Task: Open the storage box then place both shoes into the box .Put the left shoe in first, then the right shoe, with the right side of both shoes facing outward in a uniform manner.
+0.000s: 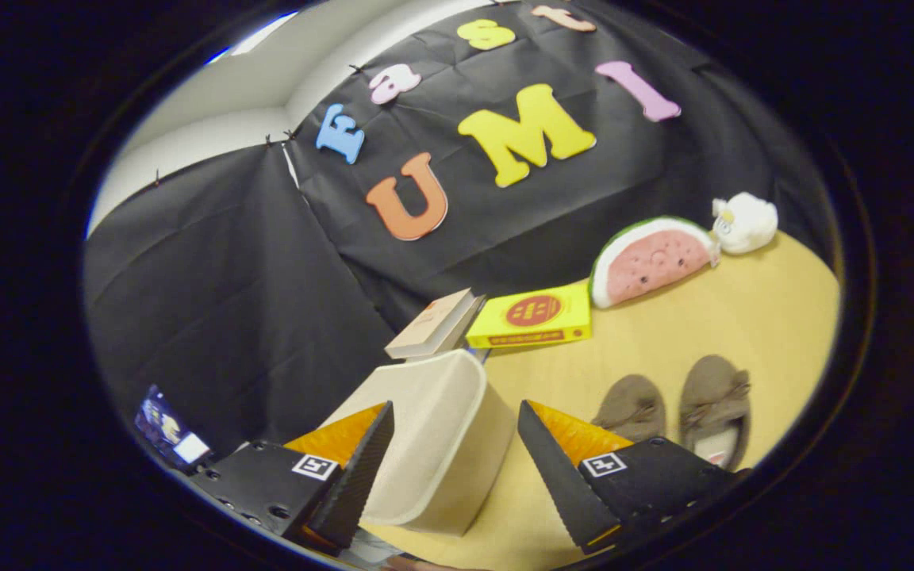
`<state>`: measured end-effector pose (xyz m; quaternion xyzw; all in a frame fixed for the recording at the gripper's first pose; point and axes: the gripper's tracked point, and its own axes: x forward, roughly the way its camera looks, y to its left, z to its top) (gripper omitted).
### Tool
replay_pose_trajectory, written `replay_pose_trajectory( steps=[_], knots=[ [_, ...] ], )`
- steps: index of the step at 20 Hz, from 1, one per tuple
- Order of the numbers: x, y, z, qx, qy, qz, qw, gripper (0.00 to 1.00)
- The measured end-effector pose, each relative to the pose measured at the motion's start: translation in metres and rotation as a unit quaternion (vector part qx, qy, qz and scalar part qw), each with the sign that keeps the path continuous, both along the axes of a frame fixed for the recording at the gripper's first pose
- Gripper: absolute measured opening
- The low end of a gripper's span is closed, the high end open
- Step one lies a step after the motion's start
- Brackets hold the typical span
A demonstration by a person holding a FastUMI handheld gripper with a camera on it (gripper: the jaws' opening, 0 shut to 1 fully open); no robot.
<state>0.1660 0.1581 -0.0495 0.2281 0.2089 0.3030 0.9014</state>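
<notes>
We find the gripper [453, 464] with its fingers spread wide and holding nothing. Between the fingers, and just ahead of them, stands the cream-coloured plastic storage box [433, 436] with rounded corners; its near wall sits in the gap, but neither finger presses on it as far as we can see. Whether a lid or flap closes the box we cannot tell from this angle — the top surface reads as one smooth pale face.

Beyond the right finger, on the yellow table [743, 317], lies the pair of brown fabric slippers with small bows [675, 408], side by side, toes pointing away from the gripper. Both are outside the box, near it but apart from it.

Further back we note a tan-covered book [433, 323] leaning at the box's far edge, a yellow book with a red round emblem [532, 317] beside it, a watermelon-slice plush cushion [647, 260] and a small white plush toy [745, 223] against the booth wall.

Our judgement: the first step, opening the storage box, is in hand and not yet done; no shoe has been placed. The next move calls for finding the box's opening edge and closing the fingers on it — then the left shoe goes in first, its right side outward.
</notes>
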Motion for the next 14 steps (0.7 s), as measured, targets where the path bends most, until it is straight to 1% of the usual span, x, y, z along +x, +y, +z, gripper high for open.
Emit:
replay_pose_trajectory(
  steps=[3,4,9,10,11,12,14],
  knots=[
    [0.019,0.024,-0.028,0.030,0.057,0.052,0.997,0.95],
    [0.019,0.030,-0.034,0.039,0.072,0.070,0.994,0.96],
    [0.023,0.052,-0.040,0.099,0.116,0.129,0.980,0.95],
    [0.019,0.053,-0.041,0.107,0.123,0.140,0.977,0.92],
    [0.020,0.053,-0.042,0.109,0.132,0.141,0.975,0.92],
    [0.021,0.051,-0.043,0.114,0.140,0.141,0.973,0.82],
    [0.021,0.050,-0.043,0.116,0.152,0.141,0.971,0.74]
  ],
)
